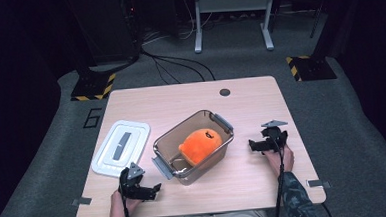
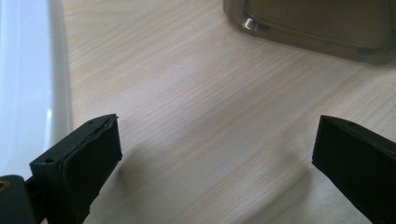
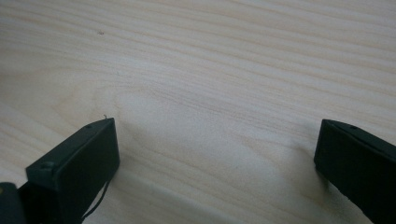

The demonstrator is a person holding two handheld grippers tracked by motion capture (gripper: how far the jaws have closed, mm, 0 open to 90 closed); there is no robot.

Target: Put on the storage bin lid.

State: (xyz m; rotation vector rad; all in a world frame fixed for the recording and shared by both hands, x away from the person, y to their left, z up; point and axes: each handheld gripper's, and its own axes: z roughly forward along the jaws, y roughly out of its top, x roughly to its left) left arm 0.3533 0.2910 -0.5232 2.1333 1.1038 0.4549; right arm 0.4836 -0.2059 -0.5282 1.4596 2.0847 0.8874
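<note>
Grey carpet and dark stands surround a pale wooden table (image 1: 250,93), with cables trailing across the floor behind it. On the table sits a clear plastic box (image 1: 193,146), set at an angle, with an orange plush toy (image 1: 200,144) inside it. The box's white lid (image 1: 121,148) lies flat just beside it on the left.

The left gripper (image 1: 152,189) rests low on the table near the front edge, between the lid and the box, its jaws spread wide apart and holding nothing. In the left gripper view the lid's edge (image 2: 28,79) runs along the left side and a corner of the box (image 2: 322,28) sits ahead. The right gripper (image 1: 253,145) rests on the table to the right of the box, apart from it, jaws likewise wide and empty over bare wood.

The step in hand looks like closing the box. To do it well, the left gripper should take the lid by its near long edge, lift it level, and carry it squarely over the rim. The right gripper would best steady the box at its grey end latch (image 1: 222,122) so it cannot slide, and the plush should sit below the rim before the lid comes down.
</note>
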